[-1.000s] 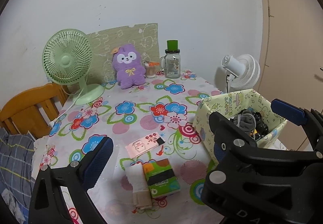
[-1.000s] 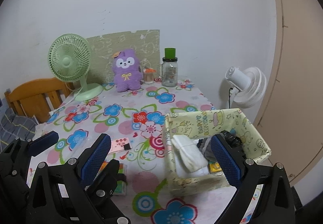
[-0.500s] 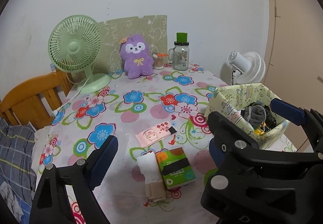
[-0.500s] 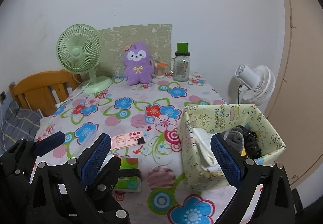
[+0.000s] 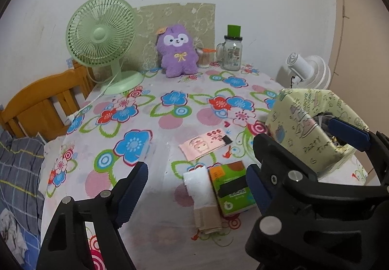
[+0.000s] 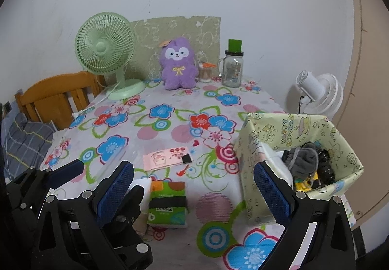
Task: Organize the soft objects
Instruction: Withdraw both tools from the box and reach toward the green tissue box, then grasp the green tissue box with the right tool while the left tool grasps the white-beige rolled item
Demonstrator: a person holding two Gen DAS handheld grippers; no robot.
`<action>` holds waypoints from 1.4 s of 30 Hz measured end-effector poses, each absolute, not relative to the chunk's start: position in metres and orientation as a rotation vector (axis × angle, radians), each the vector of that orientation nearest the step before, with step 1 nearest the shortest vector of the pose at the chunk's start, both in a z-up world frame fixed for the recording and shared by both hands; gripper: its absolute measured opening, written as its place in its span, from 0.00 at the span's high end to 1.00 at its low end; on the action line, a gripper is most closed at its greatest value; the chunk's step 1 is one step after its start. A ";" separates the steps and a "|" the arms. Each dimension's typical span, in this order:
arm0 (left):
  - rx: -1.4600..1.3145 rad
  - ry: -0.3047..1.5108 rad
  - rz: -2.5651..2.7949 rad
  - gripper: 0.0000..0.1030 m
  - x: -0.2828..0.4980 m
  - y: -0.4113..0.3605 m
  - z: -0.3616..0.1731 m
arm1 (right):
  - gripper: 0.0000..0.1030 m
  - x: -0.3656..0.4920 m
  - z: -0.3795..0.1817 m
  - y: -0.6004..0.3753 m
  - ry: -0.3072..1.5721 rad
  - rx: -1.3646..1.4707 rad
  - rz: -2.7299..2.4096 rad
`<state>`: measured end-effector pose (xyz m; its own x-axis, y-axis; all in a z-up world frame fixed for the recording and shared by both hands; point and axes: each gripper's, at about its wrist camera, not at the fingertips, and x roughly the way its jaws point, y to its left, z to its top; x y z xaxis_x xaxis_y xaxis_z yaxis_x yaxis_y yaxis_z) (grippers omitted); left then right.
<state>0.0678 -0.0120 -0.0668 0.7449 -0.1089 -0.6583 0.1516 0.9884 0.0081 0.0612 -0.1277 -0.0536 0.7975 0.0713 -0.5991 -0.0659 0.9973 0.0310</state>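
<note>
A purple plush toy sits upright at the far edge of the flowered table. A yellow-green patterned box at the right holds a grey sock, a white cloth and dark items. A folded white and beige cloth lies next to a green tissue pack near the front. My left gripper is open and empty above the cloth. My right gripper is open and empty above the tissue pack, left of the box.
A green desk fan stands at the back left, a glass jar with a green lid at the back right. A pink card lies mid-table. A wooden chair is at left, a white fan beyond the table's right edge.
Both grippers have shifted left and forward over the table; the box has slid toward the right of both views. Both stay open and empty.
</note>
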 end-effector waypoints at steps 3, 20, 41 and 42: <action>0.057 0.732 -0.145 0.19 0.070 -0.009 -0.072 | 0.02 0.064 -0.059 -0.123 0.658 0.002 0.082; 0.026 0.813 -0.132 0.25 0.084 0.008 -0.099 | 0.03 0.079 -0.084 -0.103 0.722 -0.029 0.112; 0.024 0.912 -0.113 0.26 0.097 0.015 -0.134 | 0.03 0.103 -0.127 -0.090 0.862 -0.022 0.150; 0.023 0.915 -0.114 0.26 0.097 0.015 -0.134 | 0.03 0.104 -0.128 -0.089 0.868 -0.018 0.151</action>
